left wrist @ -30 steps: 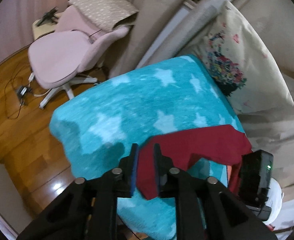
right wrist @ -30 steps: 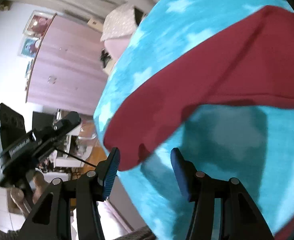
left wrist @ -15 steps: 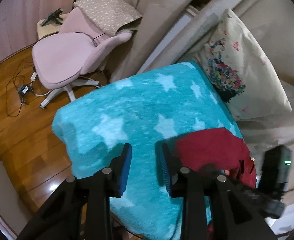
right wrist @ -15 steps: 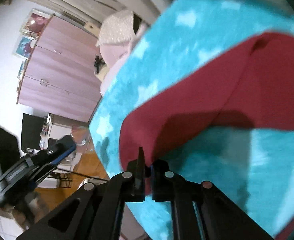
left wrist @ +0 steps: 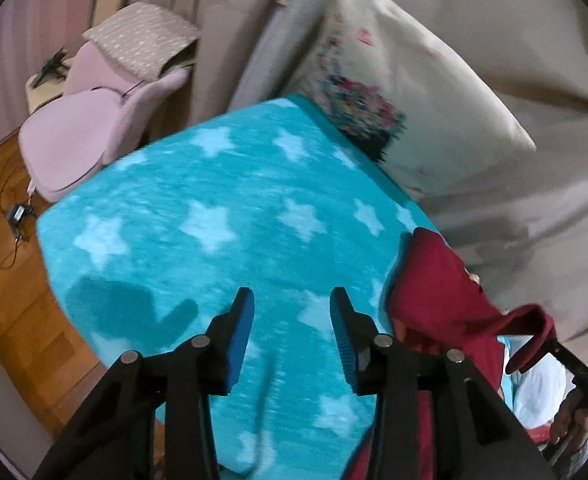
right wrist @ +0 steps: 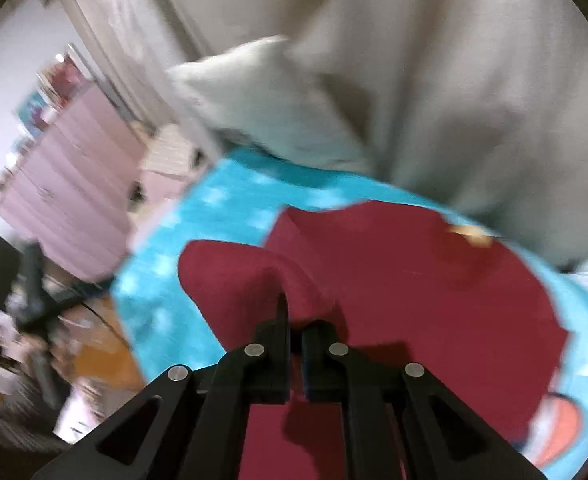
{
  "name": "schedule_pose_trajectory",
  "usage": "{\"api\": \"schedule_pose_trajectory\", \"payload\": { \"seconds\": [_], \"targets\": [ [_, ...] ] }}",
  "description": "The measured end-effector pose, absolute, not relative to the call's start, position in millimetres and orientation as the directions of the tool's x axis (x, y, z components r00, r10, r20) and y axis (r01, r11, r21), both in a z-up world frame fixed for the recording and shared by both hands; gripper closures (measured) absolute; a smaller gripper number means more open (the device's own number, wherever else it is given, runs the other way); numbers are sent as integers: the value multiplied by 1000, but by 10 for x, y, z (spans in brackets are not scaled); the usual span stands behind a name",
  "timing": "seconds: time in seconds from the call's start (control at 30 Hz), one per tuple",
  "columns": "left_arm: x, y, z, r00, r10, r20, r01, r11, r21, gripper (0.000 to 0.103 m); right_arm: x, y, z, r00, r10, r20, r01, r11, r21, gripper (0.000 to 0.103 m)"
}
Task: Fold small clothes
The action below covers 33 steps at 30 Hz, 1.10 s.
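Note:
A dark red garment lies on a turquoise blanket with white stars. My right gripper is shut on a lifted fold of the red garment, carried over the rest of the cloth. In the left wrist view the red garment sits bunched at the right, and the right gripper's body shows at the far right edge. My left gripper hovers over bare blanket, its jaws opening with nothing between the blue pads.
A floral pillow and beige bedding lie behind the blanket. A pink office chair stands on the wooden floor at the left, with cables. A pink wardrobe shows in the right wrist view.
My left gripper let go of the red garment and opened, drifting away over the blanket. My right gripper shut on the garment's edge, then rose and swung it across over the cloth.

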<state>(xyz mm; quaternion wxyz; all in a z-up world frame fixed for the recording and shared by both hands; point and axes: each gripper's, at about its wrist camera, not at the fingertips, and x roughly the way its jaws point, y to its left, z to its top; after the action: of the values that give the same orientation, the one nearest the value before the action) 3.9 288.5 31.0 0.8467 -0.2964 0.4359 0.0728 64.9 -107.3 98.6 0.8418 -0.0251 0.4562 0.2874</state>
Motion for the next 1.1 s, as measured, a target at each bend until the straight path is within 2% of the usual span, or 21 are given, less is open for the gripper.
{"api": "schedule_pose_trajectory", "payload": {
  "seconds": [0.13, 0.23, 0.27, 0.33, 0.4, 0.43, 0.63, 0.83, 0.87, 0.9, 0.93, 0.97, 1.1],
  "targets": [
    [168, 2464, 339, 591, -150, -792, -336, 847, -411, 62, 786, -1666, 653, 497, 191, -847, -373, 928, -10, 99],
    [266, 2082, 368, 579, -155, -800, -284, 882, -376, 59, 919, -2164, 299, 450, 106, -887, -212, 977, 9, 98],
    [288, 1986, 373, 578, -154, -802, -272, 890, -366, 57, 943, -2341, 252, 437, 120, -891, -174, 984, 47, 98],
    [337, 1762, 376, 573, -156, -805, -242, 906, -348, 55, 890, -2611, 201, 443, 187, -877, -121, 981, 148, 90],
    [373, 1587, 355, 565, -165, -809, -223, 913, -341, 55, 827, -2817, 219, 481, 211, -851, -78, 977, 198, 56],
    [379, 1516, 344, 562, -170, -810, -215, 915, -341, 55, 791, -2940, 229, 504, 222, -835, -58, 973, 224, 54],
    [445, 1110, 264, 536, -186, -824, -180, 928, -326, 51, 663, -3330, 112, 511, 325, -796, 1, 925, 379, 53],
    [519, 815, 255, 530, -195, -825, -149, 937, -317, 51, 787, -3207, -137, 505, 438, -743, -15, 866, 500, 50],
    [521, 784, 249, 527, -196, -827, -148, 937, -317, 51, 846, -3150, -208, 487, 450, -749, -22, 864, 504, 50],
    [519, 758, 245, 524, -198, -828, -147, 937, -317, 51, 893, -3090, -269, 462, 461, -757, -33, 862, 506, 59],
    [514, 747, 246, 524, -197, -829, -145, 938, -315, 51, 934, -3009, -307, 421, 491, -763, -66, 855, 514, 75],
    [504, 738, 254, 526, -190, -829, -143, 941, -307, 51, 951, -2934, -290, 391, 503, -771, -105, 856, 505, 98],
    [479, 784, 259, 538, -158, -828, -156, 947, -282, 50, 856, -2750, 128, 420, 435, -796, -301, 895, 330, 98]
  ]
}}
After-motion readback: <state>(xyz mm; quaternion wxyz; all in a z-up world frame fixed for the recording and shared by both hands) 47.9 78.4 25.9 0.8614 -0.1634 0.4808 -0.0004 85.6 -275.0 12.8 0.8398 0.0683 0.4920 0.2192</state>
